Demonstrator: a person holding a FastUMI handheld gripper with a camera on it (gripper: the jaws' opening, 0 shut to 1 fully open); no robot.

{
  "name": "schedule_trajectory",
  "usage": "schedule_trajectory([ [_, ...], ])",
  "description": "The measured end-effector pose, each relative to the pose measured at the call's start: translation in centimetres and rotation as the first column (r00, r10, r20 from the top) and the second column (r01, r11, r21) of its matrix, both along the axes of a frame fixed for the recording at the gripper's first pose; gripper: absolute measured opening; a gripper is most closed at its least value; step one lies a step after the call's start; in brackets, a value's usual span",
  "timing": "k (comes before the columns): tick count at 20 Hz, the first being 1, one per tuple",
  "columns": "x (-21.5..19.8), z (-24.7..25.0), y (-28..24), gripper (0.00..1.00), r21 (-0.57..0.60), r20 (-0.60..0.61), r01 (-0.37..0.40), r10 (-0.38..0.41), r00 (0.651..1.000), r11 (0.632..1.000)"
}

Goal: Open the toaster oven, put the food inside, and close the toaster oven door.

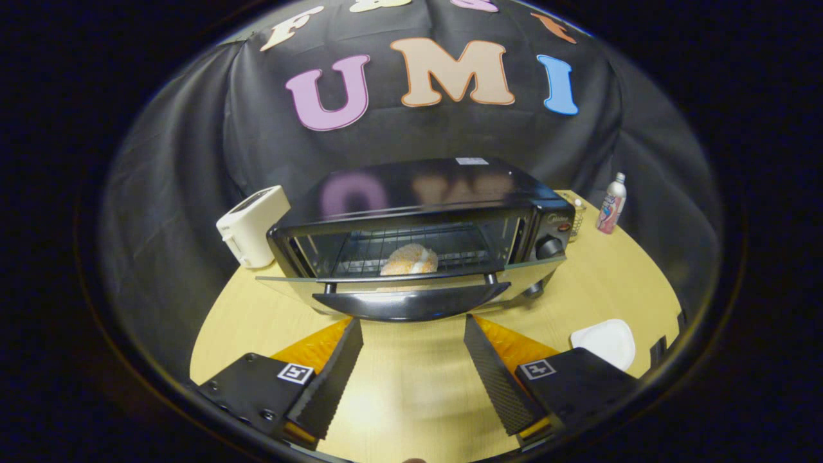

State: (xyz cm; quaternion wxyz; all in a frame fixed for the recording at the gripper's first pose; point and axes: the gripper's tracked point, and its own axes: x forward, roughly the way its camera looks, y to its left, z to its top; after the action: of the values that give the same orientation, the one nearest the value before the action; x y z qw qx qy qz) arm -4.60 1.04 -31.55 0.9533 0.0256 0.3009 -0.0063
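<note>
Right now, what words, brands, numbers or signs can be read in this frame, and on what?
Nothing reads for certain.
toaster oven: brand mark on its control panel, too small to read.
white sticker on the oven's top: blurred.
bottle: label blurred.
tongs, open, just short of the oven's door: square markers, patterns, no words.

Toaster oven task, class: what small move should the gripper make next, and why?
Probably slide the open gripper forward under the door handle and lift it shut: the food already sits on the rack inside the toaster oven, and its door hangs open.
</note>
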Motion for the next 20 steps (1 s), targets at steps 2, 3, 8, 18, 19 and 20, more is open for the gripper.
schedule_trajectory([
  [2,0.7,0.7,0.3,1.00,0.004,0.017,-0.006,0.006,1.000,1.000],
  [3,1.1,1.0,0.4,1.00,0.010,0.028,-0.010,0.010,1.000,1.000],
  [8,2.0,2.0,0.6,1.00,0.029,0.054,-0.007,0.006,0.999,1.000],
  [18,2.2,2.6,0.1,1.00,0.037,0.061,-0.003,0.000,0.998,0.999],
  [19,2.1,2.8,0.0,1.00,0.035,0.062,-0.003,0.001,0.998,0.999],
  [20,1.8,3.2,-0.2,1.00,0.031,0.066,-0.002,0.000,0.998,1.000],
])
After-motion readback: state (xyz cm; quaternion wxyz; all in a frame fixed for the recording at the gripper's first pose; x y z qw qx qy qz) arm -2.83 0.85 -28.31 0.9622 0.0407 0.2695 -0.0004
